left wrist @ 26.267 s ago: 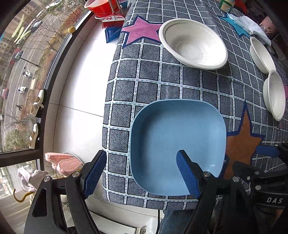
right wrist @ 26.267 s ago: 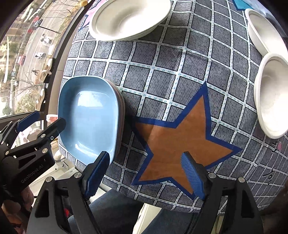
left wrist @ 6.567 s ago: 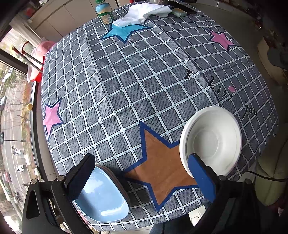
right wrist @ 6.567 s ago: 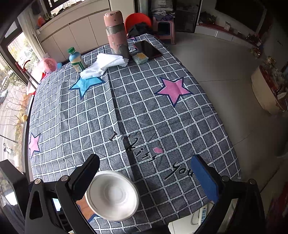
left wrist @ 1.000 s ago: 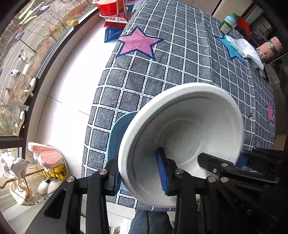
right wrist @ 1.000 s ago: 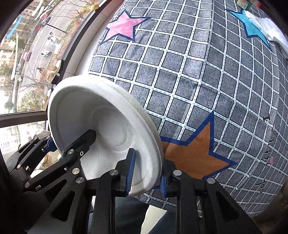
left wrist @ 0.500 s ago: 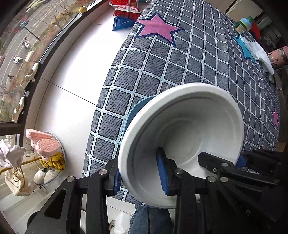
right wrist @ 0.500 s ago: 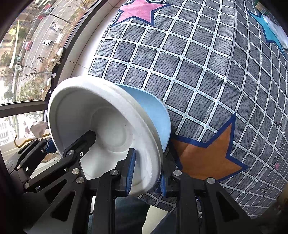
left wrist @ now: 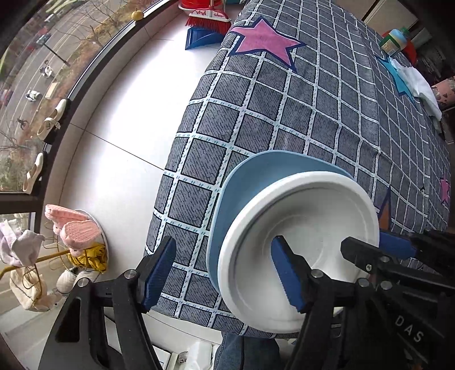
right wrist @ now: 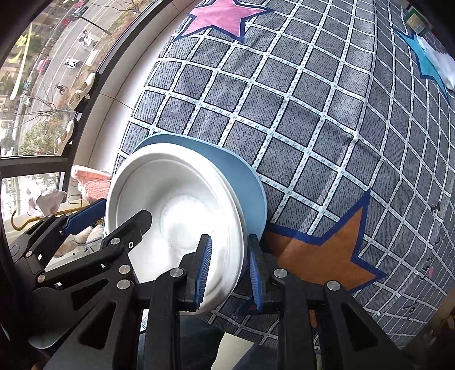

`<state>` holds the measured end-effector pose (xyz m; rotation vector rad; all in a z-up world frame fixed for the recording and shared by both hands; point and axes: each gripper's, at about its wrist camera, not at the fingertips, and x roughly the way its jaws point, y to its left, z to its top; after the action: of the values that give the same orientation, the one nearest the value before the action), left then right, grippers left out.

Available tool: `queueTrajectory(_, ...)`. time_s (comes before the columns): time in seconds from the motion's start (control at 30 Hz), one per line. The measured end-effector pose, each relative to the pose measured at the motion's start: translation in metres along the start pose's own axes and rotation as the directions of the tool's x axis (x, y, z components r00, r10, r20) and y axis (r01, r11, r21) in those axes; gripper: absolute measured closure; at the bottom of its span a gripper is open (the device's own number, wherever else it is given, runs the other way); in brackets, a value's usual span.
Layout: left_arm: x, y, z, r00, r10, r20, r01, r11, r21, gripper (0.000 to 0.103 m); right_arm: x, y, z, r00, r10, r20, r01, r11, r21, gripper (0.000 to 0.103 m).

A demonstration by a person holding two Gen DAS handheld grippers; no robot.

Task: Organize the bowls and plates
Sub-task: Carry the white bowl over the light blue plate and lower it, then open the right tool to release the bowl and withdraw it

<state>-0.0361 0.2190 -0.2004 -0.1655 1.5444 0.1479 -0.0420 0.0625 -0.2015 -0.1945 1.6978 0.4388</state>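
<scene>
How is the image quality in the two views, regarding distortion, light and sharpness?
Left wrist view: strong fisheye bends the checked tablecloth and window frame; soft daylight, white bowls sharp. Right wrist view: the same bending; the bowl's centre is bright, nearly washed out; a faint shadow crosses the orange star.

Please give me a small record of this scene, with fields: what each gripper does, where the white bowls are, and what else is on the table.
left gripper: open, one finger inside the bowls, the other outside
right gripper: shut on white bowls, pinching the rim
white bowls: a nested stack, lying in the blue plate
blue plate: on the tablecloth near the table's edge
tablecloth: grey checks with stars
far end of the table: green-capped bottle, white cloth
floor: pink slippers, red broom
</scene>
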Motion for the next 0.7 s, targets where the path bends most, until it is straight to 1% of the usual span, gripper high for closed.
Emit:
queueTrajectory(0.03, -0.003, 0.002, 0.000, 1.000, 0.014, 0.009, -0.014, 1.000, 0.001, 0.027, -0.003, 0.001, 0.001, 1.000, -0.026, 0.012, 0.026, 1.000, -0.004, 0.055)
queueTrajectory(0.07, -0.004, 0.005, 0.000, 1.000, 0.008, 0.008, -0.008, 1.000, -0.003, 0.024, -0.007, -0.001, 0.000, 0.998, -0.057, 0.032, 0.057, 0.998, 0.000, 0.044)
queueTrajectory(0.1, -0.006, 0.007, 0.000, 1.000, -0.012, 0.006, 0.012, 1.000, -0.009, 0.021, -0.012, -0.005, -0.001, 0.996, -0.071, 0.060, 0.071, 0.997, 0.006, 0.026)
queueTrajectory(0.13, -0.010, 0.008, -0.001, 1.000, -0.026, 0.011, 0.026, 1.000, -0.014, 0.021, -0.017, -0.008, -0.002, 0.995, -0.061, 0.080, 0.060, 0.998, 0.012, 0.022)
queueTrajectory(0.17, -0.013, 0.007, -0.002, 1.000, -0.024, 0.020, 0.025, 1.000, -0.011, 0.019, -0.021, -0.011, -0.002, 0.995, -0.050, 0.086, 0.048, 0.999, 0.018, 0.022)
queueTrajectory(0.2, -0.018, 0.006, -0.003, 0.999, -0.016, 0.032, 0.016, 1.000, -0.001, 0.015, -0.024, -0.012, -0.003, 0.995, -0.047, 0.087, 0.045, 0.999, 0.023, 0.022)
queueTrajectory(0.23, -0.022, 0.003, -0.002, 0.999, -0.008, 0.046, 0.007, 1.000, 0.013, 0.013, -0.027, -0.012, -0.003, 0.994, -0.050, 0.093, 0.048, 0.999, 0.025, 0.020)
queueTrajectory(0.27, -0.025, 0.001, -0.002, 0.998, 0.018, 0.057, -0.020, 1.000, 0.023, 0.011, -0.031, -0.012, -0.005, 0.993, -0.055, 0.101, 0.053, 0.998, 0.024, 0.015)
queueTrajectory(0.3, -0.027, -0.001, -0.001, 0.997, 0.042, 0.063, -0.044, 0.998, 0.032, 0.004, -0.035, -0.012, -0.006, 0.991, -0.069, 0.114, 0.066, 0.997, 0.027, 0.006)
queueTrajectory(0.33, -0.030, -0.001, 0.000, 0.996, 0.055, 0.070, -0.058, 0.998, 0.038, 0.000, -0.040, -0.012, -0.008, 0.988, -0.079, 0.134, 0.075, 0.997, 0.031, 0.002)
queueTrajectory(0.4, -0.036, -0.001, 0.000, 0.997, 0.032, 0.074, -0.036, 0.998, 0.055, 0.000, -0.049, -0.015, -0.012, 0.985, -0.063, 0.163, 0.059, 0.998, 0.033, 0.002)
queueTrajectory(0.43, -0.039, -0.002, 0.000, 0.996, 0.033, 0.080, -0.039, 0.997, 0.065, 0.000, -0.051, -0.014, -0.012, 0.986, -0.052, 0.161, 0.047, 0.998, 0.032, 0.002)
queueTrajectory(0.53, -0.052, -0.009, -0.004, 0.987, 0.078, 0.141, -0.095, 0.989, 0.116, 0.000, -0.054, -0.016, -0.017, 0.990, -0.036, 0.133, 0.031, 0.999, 0.044, 0.002)
queueTrajectory(0.6, -0.060, -0.013, -0.006, 0.980, 0.104, 0.171, -0.130, 0.981, 0.146, 0.000, -0.061, -0.019, -0.024, 0.987, -0.058, 0.147, 0.050, 0.997, 0.062, 0.002)
queueTrajectory(0.7, -0.072, -0.018, -0.009, 0.980, 0.085, 0.177, -0.117, 0.977, 0.176, 0.000, -0.075, -0.021, -0.033, 0.980, -0.086, 0.178, 0.073, 0.994, 0.075, 0.002)
